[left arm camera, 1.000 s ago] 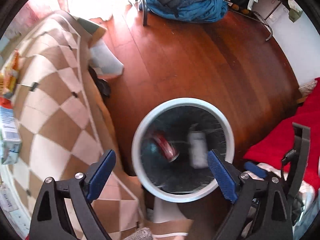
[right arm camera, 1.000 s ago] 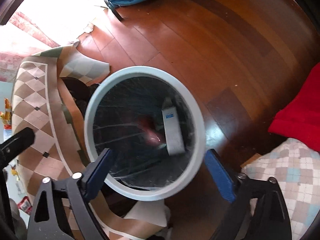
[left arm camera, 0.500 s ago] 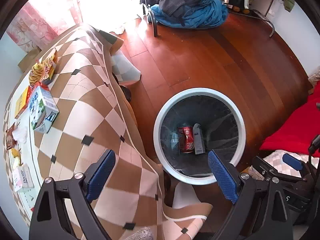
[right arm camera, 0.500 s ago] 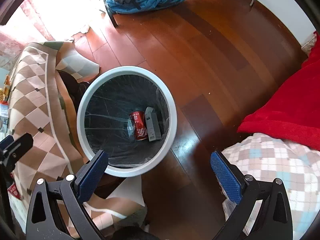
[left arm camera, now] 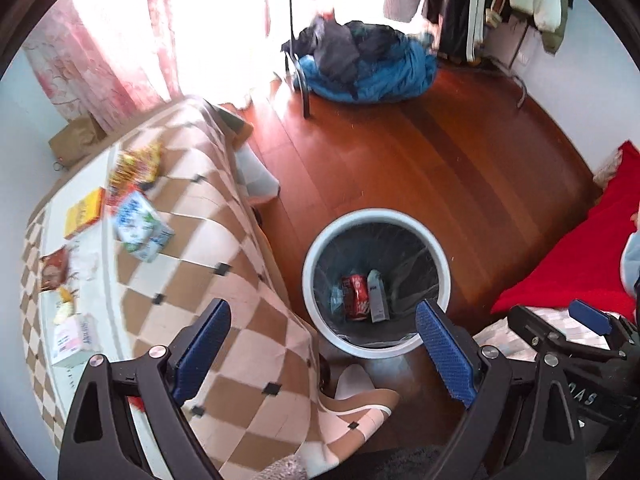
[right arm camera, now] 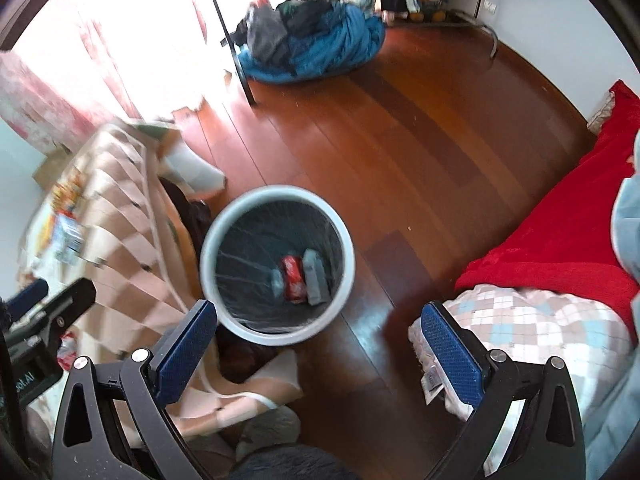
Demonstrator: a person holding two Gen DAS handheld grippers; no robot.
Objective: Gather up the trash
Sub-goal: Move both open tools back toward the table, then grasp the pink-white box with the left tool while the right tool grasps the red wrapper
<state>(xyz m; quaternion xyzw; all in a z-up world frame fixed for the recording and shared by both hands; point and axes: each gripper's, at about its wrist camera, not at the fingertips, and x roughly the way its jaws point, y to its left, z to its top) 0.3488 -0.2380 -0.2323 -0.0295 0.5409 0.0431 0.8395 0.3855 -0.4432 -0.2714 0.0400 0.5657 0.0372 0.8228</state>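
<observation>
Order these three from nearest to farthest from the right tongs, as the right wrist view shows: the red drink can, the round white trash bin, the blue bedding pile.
1. Round white trash bin: its rim lies just ahead-left of the right tongs.
2. Red drink can: deep inside the bin, at the bottom.
3. Blue bedding pile: far across the wooden floor, beside the window.

A lived-in home, likely a bedroom — a red blanket (right arm camera: pixel 560 240) over a checked quilt (right arm camera: pixel 532 320) fills the right of the frame, and pink curtains (left arm camera: pixel 116 60) hang at a bright window in the upper left. Coats on a clothes rack (left arm camera: pixel 492 12) crowd the top, above a heap of clothes (left arm camera: pixel 364 66) dumped on the reddish wooden floor (right arm camera: pixel 400 140) — plainly domestic clutter
</observation>
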